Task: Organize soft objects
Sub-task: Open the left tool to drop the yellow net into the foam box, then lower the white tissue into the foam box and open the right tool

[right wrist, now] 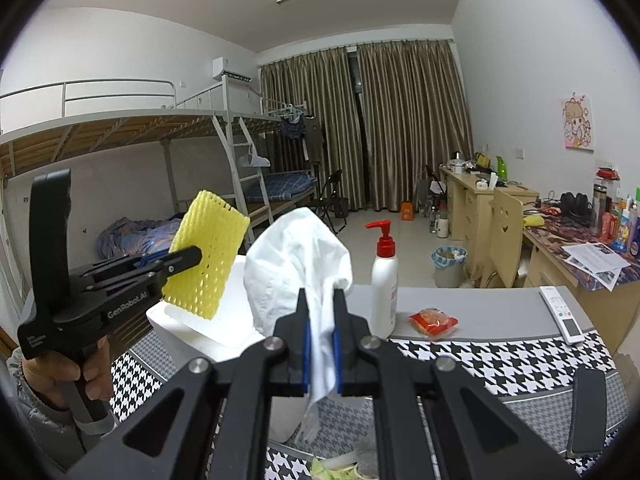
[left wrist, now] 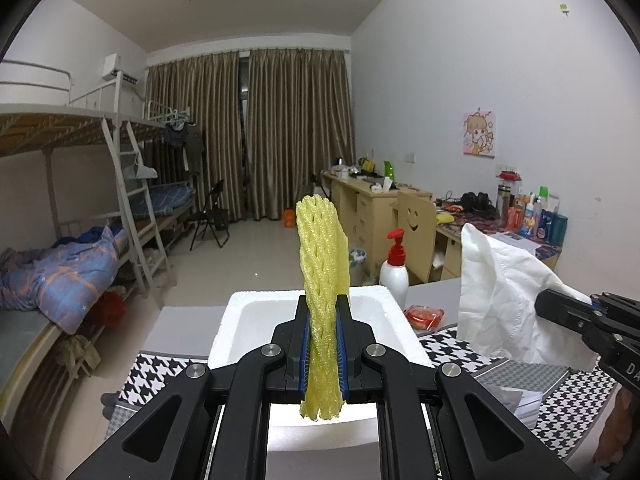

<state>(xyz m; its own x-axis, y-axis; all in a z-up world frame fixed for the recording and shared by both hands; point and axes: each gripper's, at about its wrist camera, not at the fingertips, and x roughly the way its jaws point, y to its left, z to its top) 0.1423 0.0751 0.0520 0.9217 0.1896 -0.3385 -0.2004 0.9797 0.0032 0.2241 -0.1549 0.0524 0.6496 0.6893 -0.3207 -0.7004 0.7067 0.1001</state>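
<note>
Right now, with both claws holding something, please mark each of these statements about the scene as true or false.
1. The left claw is shut on a yellow foam net. True.
2. The right claw holds a red packet. False: it pinches a white tissue; the red packet lies on the table.
3. A white foam box stands below the foam net. True.
4. The pump bottle has a blue top. False: the top is red.
5. The remote control lies inside the foam box. False: it lies on the table.

Left claw (left wrist: 323, 312) clamped tight, right claw (right wrist: 320, 300) clamped tight, both held aloft
</note>
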